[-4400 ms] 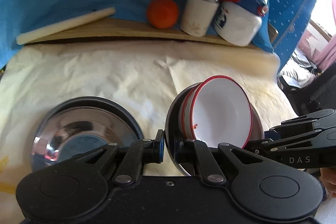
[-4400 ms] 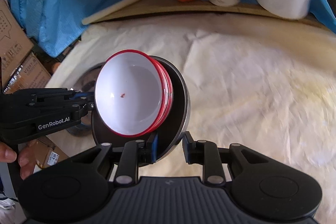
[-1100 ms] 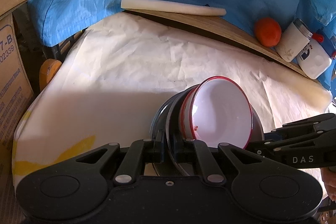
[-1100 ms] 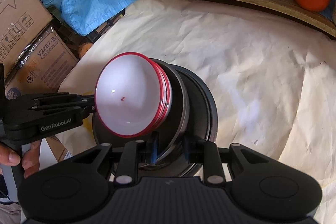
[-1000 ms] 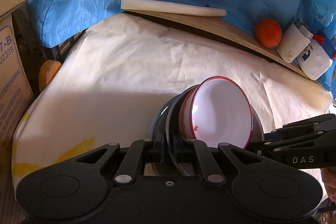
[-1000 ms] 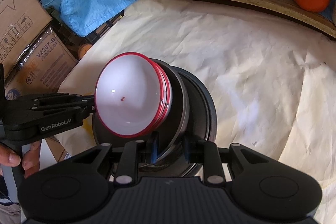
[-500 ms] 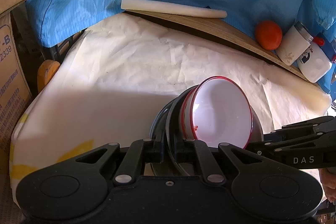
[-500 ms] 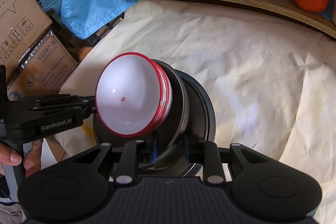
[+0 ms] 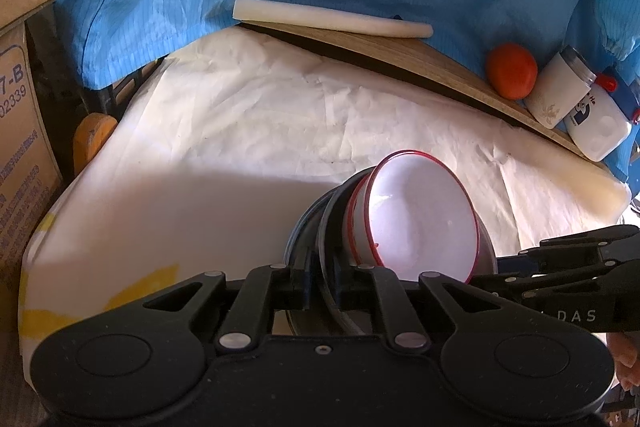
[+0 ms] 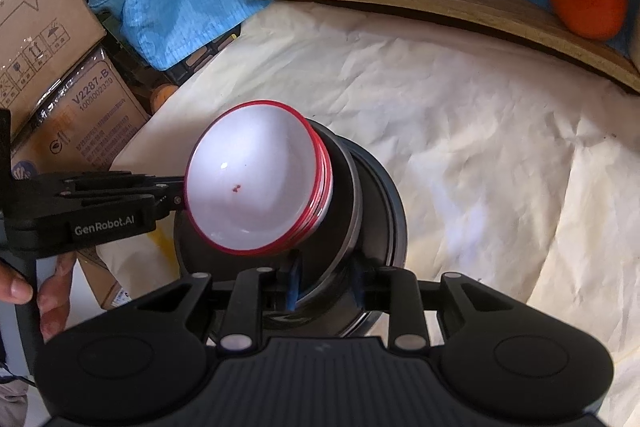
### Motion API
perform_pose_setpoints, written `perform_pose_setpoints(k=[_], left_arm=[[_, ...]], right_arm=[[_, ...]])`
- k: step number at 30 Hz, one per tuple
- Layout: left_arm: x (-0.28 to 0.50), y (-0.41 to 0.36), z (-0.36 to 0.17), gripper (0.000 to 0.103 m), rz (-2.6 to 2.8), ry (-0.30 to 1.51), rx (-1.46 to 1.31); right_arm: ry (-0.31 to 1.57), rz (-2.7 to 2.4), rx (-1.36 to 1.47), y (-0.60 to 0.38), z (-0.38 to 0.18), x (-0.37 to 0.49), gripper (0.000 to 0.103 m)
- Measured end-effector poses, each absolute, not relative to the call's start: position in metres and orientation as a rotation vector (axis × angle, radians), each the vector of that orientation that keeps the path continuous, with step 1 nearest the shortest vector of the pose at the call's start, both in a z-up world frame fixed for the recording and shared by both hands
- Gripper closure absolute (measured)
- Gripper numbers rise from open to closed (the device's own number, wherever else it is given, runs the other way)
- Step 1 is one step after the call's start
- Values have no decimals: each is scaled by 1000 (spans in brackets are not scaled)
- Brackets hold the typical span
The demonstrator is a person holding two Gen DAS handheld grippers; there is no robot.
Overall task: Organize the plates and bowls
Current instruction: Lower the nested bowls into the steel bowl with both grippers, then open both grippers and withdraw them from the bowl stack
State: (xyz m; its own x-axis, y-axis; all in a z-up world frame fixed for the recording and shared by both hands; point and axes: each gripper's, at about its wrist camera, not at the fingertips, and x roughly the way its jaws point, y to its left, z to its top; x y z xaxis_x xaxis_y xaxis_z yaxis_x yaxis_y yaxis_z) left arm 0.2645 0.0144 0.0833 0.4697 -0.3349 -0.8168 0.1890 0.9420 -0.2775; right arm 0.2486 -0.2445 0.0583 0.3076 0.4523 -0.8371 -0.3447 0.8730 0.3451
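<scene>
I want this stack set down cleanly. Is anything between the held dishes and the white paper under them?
Only another dark round plate lies directly under the dark plate carrying red-rimmed white bowls; otherwise the white paper looks bare.

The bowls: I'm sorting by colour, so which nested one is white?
The innermost bowl, white with a red rim; the outer bowls it nests in are dark metal.

left claw (image 9: 320, 285): opening astride steel plate rim (image 9: 326, 227) | white bowls (image 9: 420, 223): tilted, nested in plate
</scene>
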Motion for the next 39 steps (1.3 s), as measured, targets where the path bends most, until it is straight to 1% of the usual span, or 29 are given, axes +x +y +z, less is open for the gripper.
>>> perform_pose_setpoints(k=[9, 11, 16, 23, 28, 30, 37, 39], left_arm=[[262, 17, 85, 88, -314, 1034, -174], [262, 18, 85, 87, -313, 1037, -184], [261, 20, 86, 84, -306, 1033, -187], [259, 24, 86, 75, -286, 1024, -191], [256, 27, 89, 72, -279, 1012, -196], [254, 27, 92, 67, -278, 1003, -197], [252, 28, 95, 67, -273, 992, -198], [251, 28, 95, 65, -271, 990, -197]], right_arm=[[1125, 525, 101, -248, 62, 248, 72], [1120, 519, 97, -248, 62, 247, 69], [1119, 513, 102, -252, 62, 247, 66], [1112, 511, 96, -253, 66, 244, 58], [1108, 509, 99, -255, 68, 243, 57], [1105, 509, 100, -256, 68, 242, 57], [1095, 512, 97, -258, 71, 241, 53], [1092, 513, 96, -258, 72, 240, 52]])
